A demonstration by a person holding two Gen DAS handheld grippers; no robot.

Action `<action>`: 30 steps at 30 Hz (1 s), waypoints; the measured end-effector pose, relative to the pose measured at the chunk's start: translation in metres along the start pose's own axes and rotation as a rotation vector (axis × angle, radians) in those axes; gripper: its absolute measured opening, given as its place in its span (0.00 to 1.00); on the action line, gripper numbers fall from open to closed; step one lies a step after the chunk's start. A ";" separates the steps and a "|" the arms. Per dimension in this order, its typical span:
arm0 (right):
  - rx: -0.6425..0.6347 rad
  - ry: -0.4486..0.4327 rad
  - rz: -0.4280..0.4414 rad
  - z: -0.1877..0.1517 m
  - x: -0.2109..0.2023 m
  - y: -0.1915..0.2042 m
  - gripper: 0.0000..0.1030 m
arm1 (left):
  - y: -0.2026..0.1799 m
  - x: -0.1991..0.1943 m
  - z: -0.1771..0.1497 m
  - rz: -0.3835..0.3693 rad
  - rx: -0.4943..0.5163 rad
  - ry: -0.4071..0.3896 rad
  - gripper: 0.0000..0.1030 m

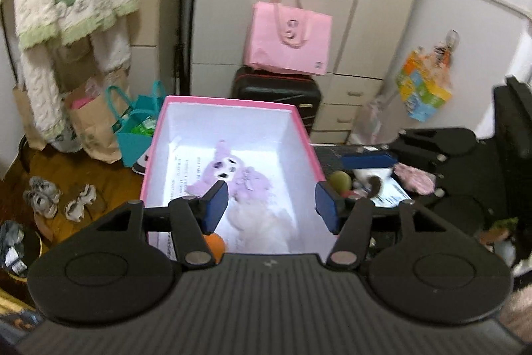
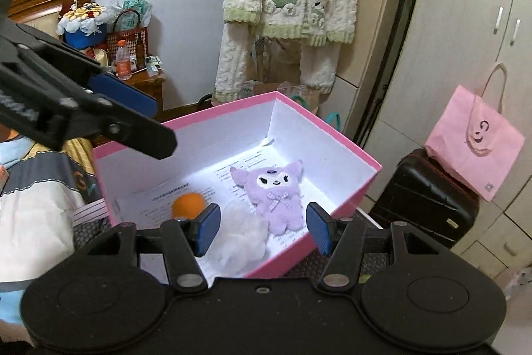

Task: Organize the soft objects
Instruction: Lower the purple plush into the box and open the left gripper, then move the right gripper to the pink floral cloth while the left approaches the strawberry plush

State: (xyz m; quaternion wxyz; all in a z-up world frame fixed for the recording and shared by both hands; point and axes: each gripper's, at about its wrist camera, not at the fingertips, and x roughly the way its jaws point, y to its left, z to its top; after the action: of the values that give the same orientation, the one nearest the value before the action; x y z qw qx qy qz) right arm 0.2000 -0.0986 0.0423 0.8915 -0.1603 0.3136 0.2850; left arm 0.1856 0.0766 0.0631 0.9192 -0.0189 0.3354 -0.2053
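Observation:
A pink box (image 1: 304,135) with white inner walls stands open in front of both grippers; it also shows in the right wrist view (image 2: 352,148). Inside lie a purple plush doll (image 2: 276,192) (image 1: 232,173), a white fluffy puff (image 2: 246,238) (image 1: 259,222) and an orange ball (image 2: 188,203) (image 1: 214,245), on a printed sheet. My left gripper (image 1: 271,205) is open and empty above the box's near end. My right gripper (image 2: 262,228) is open and empty over the box's near edge. The left gripper shows at upper left in the right wrist view (image 2: 123,98).
Right of the box, on a dark surface, lie a green ball (image 1: 340,180), a pink fuzzy item (image 1: 415,177) and a brown-and-white soft item (image 1: 372,182). A black suitcase (image 1: 279,88) with a pink bag (image 1: 289,39) stands behind. Paper bags (image 1: 93,122) and slippers (image 1: 60,195) are on the floor at left.

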 end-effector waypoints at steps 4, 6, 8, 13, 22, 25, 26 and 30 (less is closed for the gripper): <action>-0.007 -0.004 -0.037 -0.004 -0.023 0.005 0.61 | -0.020 -0.017 -0.007 -0.022 0.049 0.011 0.58; -0.013 -0.013 -0.050 -0.008 -0.038 0.008 0.61 | -0.030 -0.024 -0.012 -0.024 0.073 0.012 0.58; -0.016 -0.018 -0.061 -0.011 -0.051 0.010 0.61 | -0.040 -0.032 -0.017 -0.033 0.096 0.010 0.59; -0.036 -0.039 -0.071 -0.026 -0.085 0.016 0.63 | -0.062 -0.048 -0.029 -0.070 0.147 0.013 0.62; -0.040 -0.051 -0.071 -0.075 -0.129 0.018 0.65 | -0.101 -0.048 -0.050 -0.106 0.238 0.069 0.64; -0.008 -0.047 -0.074 -0.095 -0.137 0.010 0.65 | -0.111 -0.040 -0.057 -0.127 0.244 0.098 0.64; 0.006 -0.045 -0.076 -0.104 -0.138 0.006 0.65 | -0.114 -0.038 -0.059 -0.137 0.239 0.106 0.64; 0.074 -0.026 -0.082 -0.132 -0.136 -0.014 0.65 | -0.123 -0.017 -0.068 -0.165 0.192 0.142 0.64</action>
State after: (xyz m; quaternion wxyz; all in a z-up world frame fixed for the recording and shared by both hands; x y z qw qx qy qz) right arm 0.0592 -0.2265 0.0334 0.9116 -0.1365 0.3057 0.2385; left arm 0.0864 -0.0222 0.0425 0.8707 0.0563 0.3758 -0.3123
